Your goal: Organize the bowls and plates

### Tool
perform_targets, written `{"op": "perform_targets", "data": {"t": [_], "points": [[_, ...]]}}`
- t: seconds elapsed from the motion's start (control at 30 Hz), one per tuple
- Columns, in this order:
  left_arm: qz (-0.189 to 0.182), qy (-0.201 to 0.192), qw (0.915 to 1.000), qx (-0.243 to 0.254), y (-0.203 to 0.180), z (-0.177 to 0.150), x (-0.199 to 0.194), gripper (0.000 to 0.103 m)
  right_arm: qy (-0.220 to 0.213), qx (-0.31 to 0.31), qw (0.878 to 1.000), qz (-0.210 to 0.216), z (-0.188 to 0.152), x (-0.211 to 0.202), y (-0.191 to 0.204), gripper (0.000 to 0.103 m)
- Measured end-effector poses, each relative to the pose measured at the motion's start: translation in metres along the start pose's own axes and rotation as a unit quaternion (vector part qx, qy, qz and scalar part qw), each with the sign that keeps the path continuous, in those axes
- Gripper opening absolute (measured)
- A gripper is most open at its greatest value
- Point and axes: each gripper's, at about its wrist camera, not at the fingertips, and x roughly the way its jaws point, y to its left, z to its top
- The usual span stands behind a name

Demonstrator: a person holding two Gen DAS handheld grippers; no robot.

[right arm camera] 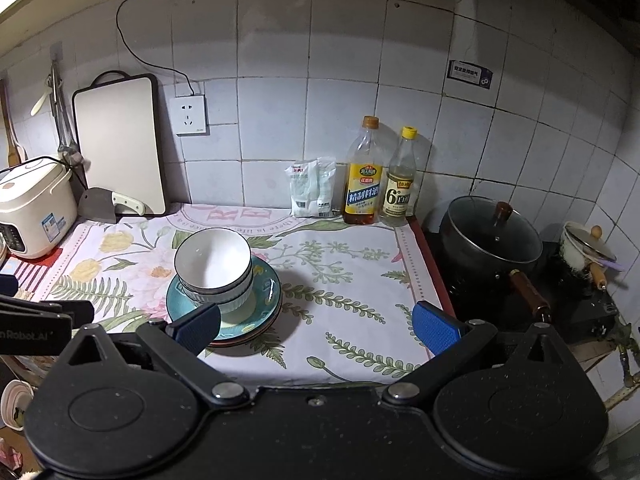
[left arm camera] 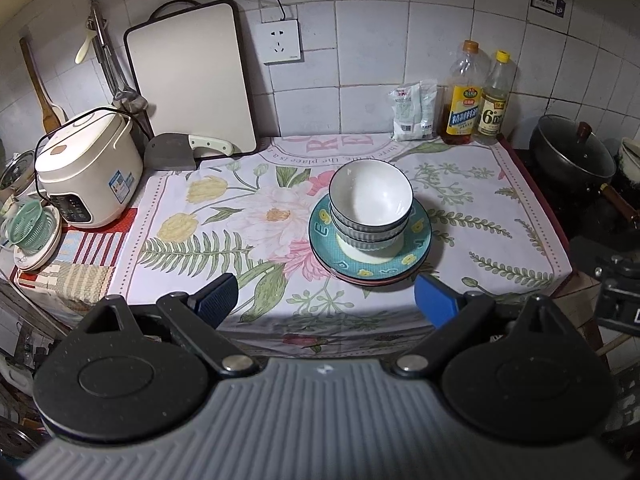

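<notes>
While both grippers hang back over the near edge of the table, the dishes sit stacked in the middle of the floral cloth [left arm camera: 472,200]. The bowls [left arm camera: 370,196] are nested, ribbed grey outside and white inside, and they rest on the top plate [left arm camera: 416,248], a teal one with yellow marks. Under it lie more plates, a red rim showing at the bottom edge; how many is hard to tell.

The left gripper [left arm camera: 326,304] has its jaws wide apart with nothing between them, blue pads just short of the stack. The right gripper [right arm camera: 316,326] is likewise spread and empty; in its view its left pad overlaps the near rim of the plates, but whether it touches them cannot be told. The bowls [right arm camera: 212,260] appear left of centre there.

At the back wall stand an oil bottle [left arm camera: 464,96] and a vinegar bottle [left arm camera: 494,100], side by side, with two white bags [left arm camera: 414,110] just left of them. A cutting board [left arm camera: 192,76] leans against the tiles, a cleaver [left arm camera: 176,152] lying at its foot. A rice cooker [left arm camera: 86,168] sits at the left end, beside a green strainer [left arm camera: 30,226]. Right of the table, a lidded black pot [right arm camera: 492,240] rests on the stove, with a small white pot [right arm camera: 582,248] beyond it.
</notes>
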Motion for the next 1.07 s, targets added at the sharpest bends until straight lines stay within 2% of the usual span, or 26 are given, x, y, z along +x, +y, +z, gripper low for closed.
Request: {"op": "perform_targets", "data": {"t": [0.3,0.6,1.07], "points": [[0.028,-0.022,0.9994,-0.003,0.004,-0.003,0.005,0.096,-0.008,-0.004,1.000,-0.016,-0.001,0.004,0.002,0.103],[0.006,-0.013,0.9999,-0.006,0.009,-0.003,0.009,0.096,0.000,-0.010,1.000,-0.017,-0.002,0.006,0.006,0.103],[0.002,-0.005,1.0000,-0.003,0.012,-0.004,0.007,0.096,0.014,-0.004,1.000,-0.014,-0.003,0.009,0.010,0.103]]}}
